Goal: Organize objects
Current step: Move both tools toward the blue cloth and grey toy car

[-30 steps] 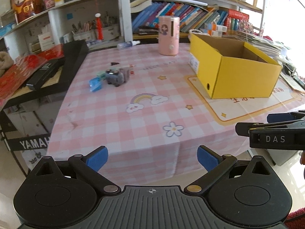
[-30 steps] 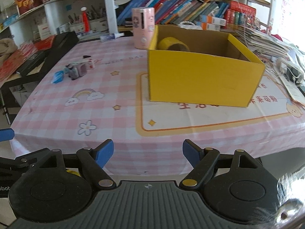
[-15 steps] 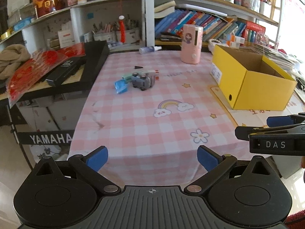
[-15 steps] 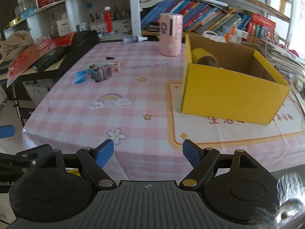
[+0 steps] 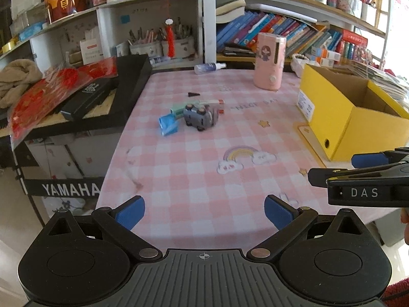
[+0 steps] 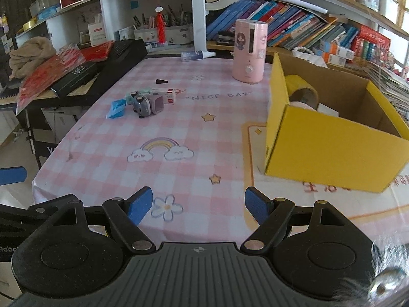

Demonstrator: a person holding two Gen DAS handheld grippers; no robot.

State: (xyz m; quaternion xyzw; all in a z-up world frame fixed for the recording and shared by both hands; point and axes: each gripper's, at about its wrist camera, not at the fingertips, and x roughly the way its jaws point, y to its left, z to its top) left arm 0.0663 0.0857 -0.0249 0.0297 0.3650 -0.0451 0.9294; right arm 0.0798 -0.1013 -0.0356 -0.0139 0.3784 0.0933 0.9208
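Note:
A small cluster lies on the pink checked tablecloth (image 5: 199,179): a grey toy car (image 5: 200,117) (image 6: 145,106), a blue packet (image 5: 167,125) (image 6: 116,108), a white and red box (image 6: 165,96) and a small black cone (image 5: 193,94) (image 6: 161,81). A yellow cardboard box (image 6: 329,143) (image 5: 352,125) stands at the right with a tape roll (image 6: 301,92) inside. My left gripper (image 5: 204,211) is open and empty over the table's near edge. My right gripper (image 6: 199,206) is open and empty too, well short of the cluster.
A pink cylindrical appliance (image 6: 249,51) (image 5: 268,60) stands at the back of the table, a spray bottle (image 6: 196,55) lying near it. A black keyboard (image 5: 110,94) with red packets borders the table's left. Bookshelves (image 6: 294,28) fill the back. The other gripper's arm (image 5: 363,186) crosses the right.
Both views have swung left and come nearer the table: the toy cluster now sits closer to centre and the yellow box has slid rightward. Both grippers stay open.

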